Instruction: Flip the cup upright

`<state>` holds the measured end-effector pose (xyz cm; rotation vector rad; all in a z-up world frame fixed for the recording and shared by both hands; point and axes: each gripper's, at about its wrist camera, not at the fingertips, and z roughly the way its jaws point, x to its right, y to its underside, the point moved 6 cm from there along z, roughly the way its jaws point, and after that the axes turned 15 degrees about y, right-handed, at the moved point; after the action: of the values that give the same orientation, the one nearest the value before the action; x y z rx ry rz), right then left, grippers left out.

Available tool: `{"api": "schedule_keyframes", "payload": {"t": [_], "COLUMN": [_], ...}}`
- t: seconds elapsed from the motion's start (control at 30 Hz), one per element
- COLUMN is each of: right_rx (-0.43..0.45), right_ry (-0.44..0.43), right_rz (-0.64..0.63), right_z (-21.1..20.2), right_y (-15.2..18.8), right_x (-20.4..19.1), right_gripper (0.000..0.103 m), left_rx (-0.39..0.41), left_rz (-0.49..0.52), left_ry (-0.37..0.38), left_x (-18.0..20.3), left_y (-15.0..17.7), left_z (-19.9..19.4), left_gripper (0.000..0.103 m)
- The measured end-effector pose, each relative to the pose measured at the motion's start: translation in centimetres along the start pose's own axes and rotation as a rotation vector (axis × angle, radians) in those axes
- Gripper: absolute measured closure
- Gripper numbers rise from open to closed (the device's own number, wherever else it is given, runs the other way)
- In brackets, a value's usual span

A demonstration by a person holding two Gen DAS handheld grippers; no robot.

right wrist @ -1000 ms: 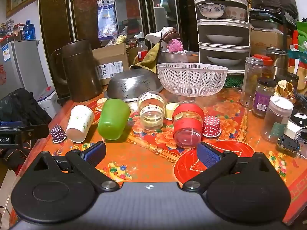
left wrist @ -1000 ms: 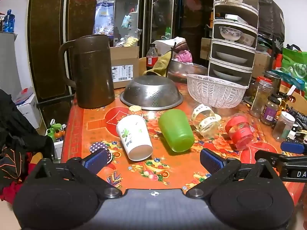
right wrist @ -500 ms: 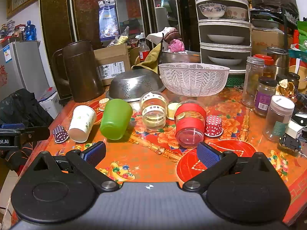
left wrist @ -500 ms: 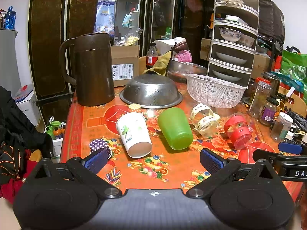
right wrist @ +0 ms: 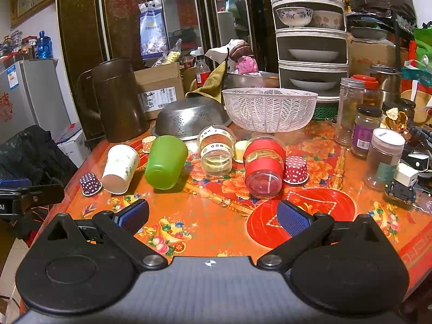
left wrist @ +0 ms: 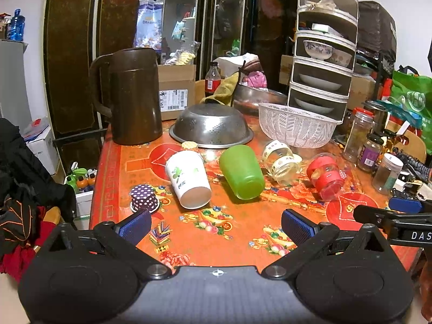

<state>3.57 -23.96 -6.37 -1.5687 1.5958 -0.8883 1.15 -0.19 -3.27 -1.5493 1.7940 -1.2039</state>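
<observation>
Several cups lie on their sides in a row on the orange table: a white paper cup (left wrist: 188,178), a green plastic cup (left wrist: 241,172), a clear cup with printed bands (left wrist: 281,161) and a clear cup with red bands (left wrist: 324,176). They also show in the right wrist view: white (right wrist: 120,165), green (right wrist: 166,161), clear (right wrist: 216,150), red (right wrist: 265,167). My left gripper (left wrist: 216,224) is open and empty, in front of the white and green cups. My right gripper (right wrist: 212,216) is open and empty, in front of the red-banded cup.
A brown jug (left wrist: 132,95), an upturned steel colander (left wrist: 212,125) and a white basket (left wrist: 295,125) stand behind the cups. Small dotted cupcake liners (left wrist: 144,198) (right wrist: 295,169) sit nearby. Jars (right wrist: 384,159) crowd the right side. The table's left edge (left wrist: 104,186) is close.
Both grippers have drawn back slightly and risen; the cups look a little farther off. Nothing on the table has moved. Both grippers stay open.
</observation>
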Motion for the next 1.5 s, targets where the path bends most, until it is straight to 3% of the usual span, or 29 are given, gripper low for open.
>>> {"api": "schedule_keyframes", "payload": {"t": [0.63,1.5], "right_rx": [0.004,-0.007], "right_ry": [-0.012,-0.024], "right_rz": [-0.01,-0.007], "right_z": [-1.2,-0.7], "right_y": [0.6,0.8], "right_x": [-0.6,-0.7], "right_gripper": [0.001,0.001], "left_rx": [0.015,0.002], "left_rz": [-0.037,-0.033], "left_ry": [0.004,0.003], "left_x": [-0.6,-0.5], "left_y": [1.0,1.2], "left_z": [-1.7,-1.2], "left_gripper": [0.0,0.0]}}
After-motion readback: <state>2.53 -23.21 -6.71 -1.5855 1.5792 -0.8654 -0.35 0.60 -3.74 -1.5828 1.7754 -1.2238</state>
